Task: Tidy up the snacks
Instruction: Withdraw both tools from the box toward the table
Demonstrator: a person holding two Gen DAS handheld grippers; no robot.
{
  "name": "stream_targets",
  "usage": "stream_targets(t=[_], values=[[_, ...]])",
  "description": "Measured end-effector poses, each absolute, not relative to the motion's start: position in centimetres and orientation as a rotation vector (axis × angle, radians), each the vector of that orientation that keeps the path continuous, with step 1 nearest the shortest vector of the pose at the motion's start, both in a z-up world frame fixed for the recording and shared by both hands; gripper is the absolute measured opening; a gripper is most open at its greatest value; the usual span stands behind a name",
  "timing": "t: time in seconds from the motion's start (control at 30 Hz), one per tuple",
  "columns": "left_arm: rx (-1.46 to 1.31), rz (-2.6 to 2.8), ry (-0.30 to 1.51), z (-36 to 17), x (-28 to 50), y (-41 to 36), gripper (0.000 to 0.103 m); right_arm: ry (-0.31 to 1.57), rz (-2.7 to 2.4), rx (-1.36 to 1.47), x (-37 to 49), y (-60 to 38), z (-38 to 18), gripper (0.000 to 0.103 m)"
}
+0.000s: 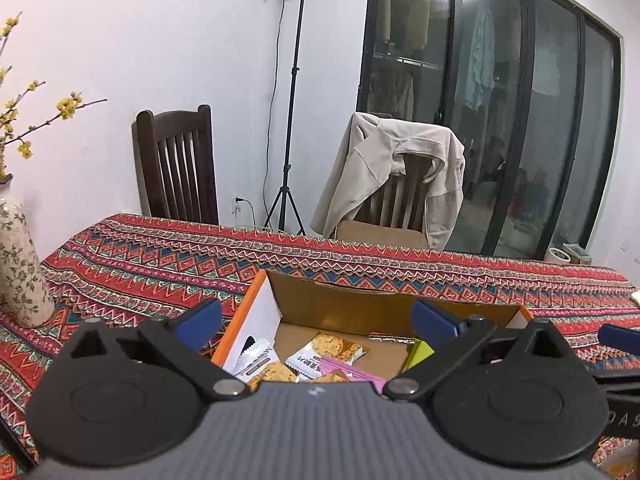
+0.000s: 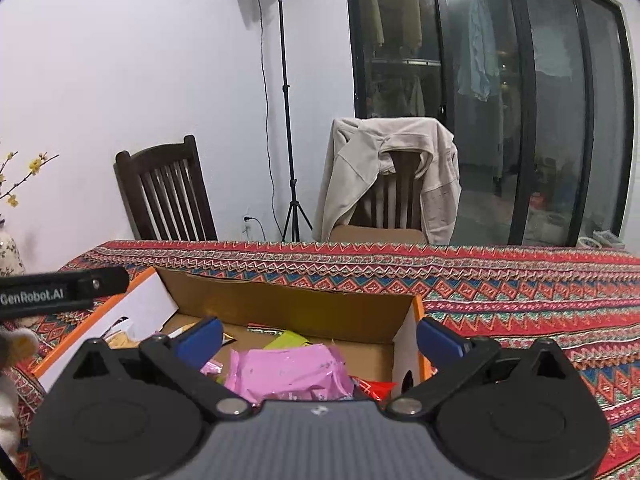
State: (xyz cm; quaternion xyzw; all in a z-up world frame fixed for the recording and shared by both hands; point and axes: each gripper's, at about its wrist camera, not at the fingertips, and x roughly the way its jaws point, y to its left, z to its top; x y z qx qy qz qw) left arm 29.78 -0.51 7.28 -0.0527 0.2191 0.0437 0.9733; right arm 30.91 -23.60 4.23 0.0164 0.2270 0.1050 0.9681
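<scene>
Your left tool (image 1: 316, 320) has a ribbed grey body, flanked by two round black discs with raised circular centres. Black link arms pivot on silver screws and end in blue fingers (image 1: 200, 326). Your right tool (image 2: 318, 338) is built the same: grey ribbed housing with a small white mark, black discs, silver screws, blue fingers (image 2: 438, 340). In the right wrist view, a black bar of the other unit reads "GenRobot.AI" in white.

- 2 dark wooden chairs (image 1: 176, 164) behind the patterned tablecloth (image 1: 160, 264)
- beige jacket (image 1: 384, 176) draped over 1
- light stand (image 2: 286, 120)
- floral vase (image 1: 18, 264)
</scene>
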Motion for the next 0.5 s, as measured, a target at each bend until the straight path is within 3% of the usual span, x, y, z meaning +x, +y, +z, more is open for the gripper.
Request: stream_targets(t=[0.5], values=[[-0.095, 0.066, 0.451, 7.6, 23.2, 0.6, 0.103, 0.448, 0.226, 0.035, 24.3, -24.8, 5.2, 0.103]])
